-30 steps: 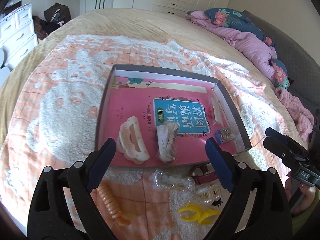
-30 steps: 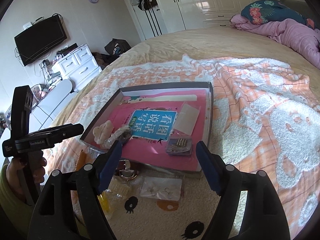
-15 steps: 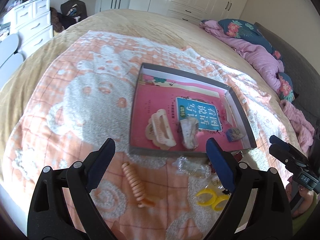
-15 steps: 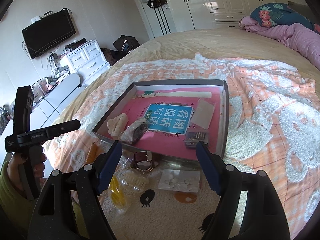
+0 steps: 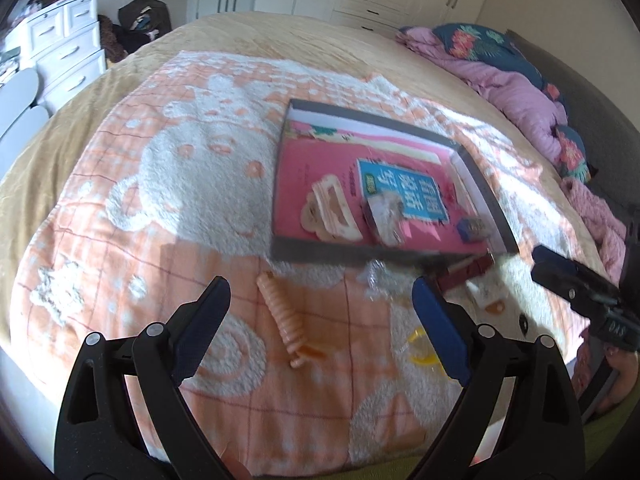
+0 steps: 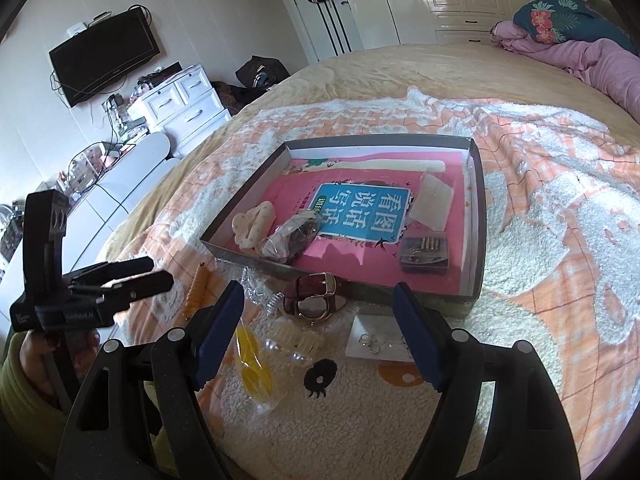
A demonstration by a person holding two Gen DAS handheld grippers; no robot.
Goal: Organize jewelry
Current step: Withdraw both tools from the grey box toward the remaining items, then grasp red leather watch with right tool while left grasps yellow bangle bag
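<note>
A grey shallow box (image 6: 476,208) (image 5: 280,184) with a pink and blue book lining lies on the bed. Inside are a cream hair claw (image 6: 254,222) (image 5: 330,210), a clear bag of dark jewelry (image 6: 292,236) and a small case of beads (image 6: 424,254). In front of the box lie a watch with a maroon strap (image 6: 314,298), an orange spiral hair tie (image 5: 286,314) (image 6: 196,290), a yellow piece in plastic (image 6: 252,364), a clear claw clip (image 6: 296,340) and an earring card (image 6: 376,340). My left gripper (image 5: 320,312) hangs open over the spiral tie. My right gripper (image 6: 320,320) is open above the watch, empty.
The peach and white blanket (image 6: 560,240) covers a tan bed. Pink bedding and a floral pillow (image 6: 568,20) sit at the head. White drawers (image 6: 184,100) and a wall television (image 6: 104,58) stand beyond the bed's left side. A hand (image 6: 36,356) holds the left tool.
Both grippers have drawn back from the box toward the near edge of the bed; the left view now takes in more blanket left of the box. Both stay open.
</note>
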